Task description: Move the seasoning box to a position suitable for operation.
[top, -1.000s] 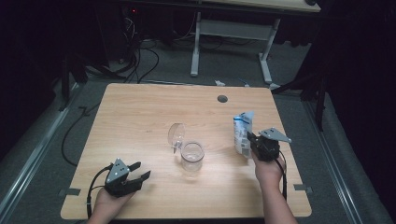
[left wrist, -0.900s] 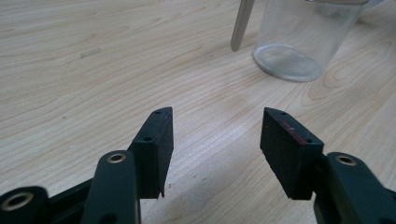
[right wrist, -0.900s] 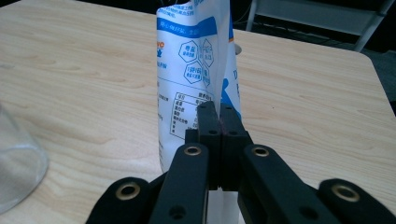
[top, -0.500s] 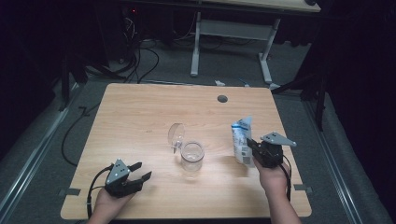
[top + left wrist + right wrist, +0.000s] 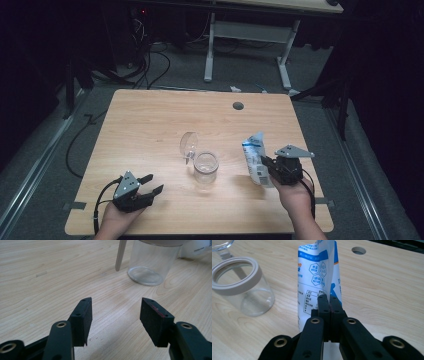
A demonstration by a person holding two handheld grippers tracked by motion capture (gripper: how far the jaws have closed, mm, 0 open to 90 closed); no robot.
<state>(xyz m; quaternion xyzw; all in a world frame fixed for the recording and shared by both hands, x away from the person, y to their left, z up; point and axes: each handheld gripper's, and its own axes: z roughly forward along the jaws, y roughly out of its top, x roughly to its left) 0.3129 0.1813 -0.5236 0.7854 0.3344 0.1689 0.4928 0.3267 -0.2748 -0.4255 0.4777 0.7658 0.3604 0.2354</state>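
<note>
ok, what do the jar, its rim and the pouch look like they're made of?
Jar: clear, glossy, glass or hard plastic; the wood grain shows through. Its rim: matte beige band, likely plastic. Pouch: thin printed white-and-blue film, probably plastic laminate; it creases where the right gripper pinches it.

Spread tongs (image 5: 115, 315) low over table (image 5: 50, 277), facing glass jar (image 5: 152, 263).

Right gripper (image 5: 269, 169) and pinched pouch (image 5: 255, 159) now drawn back toward the table's near edge, farther from the jar (image 5: 205, 167).
</note>
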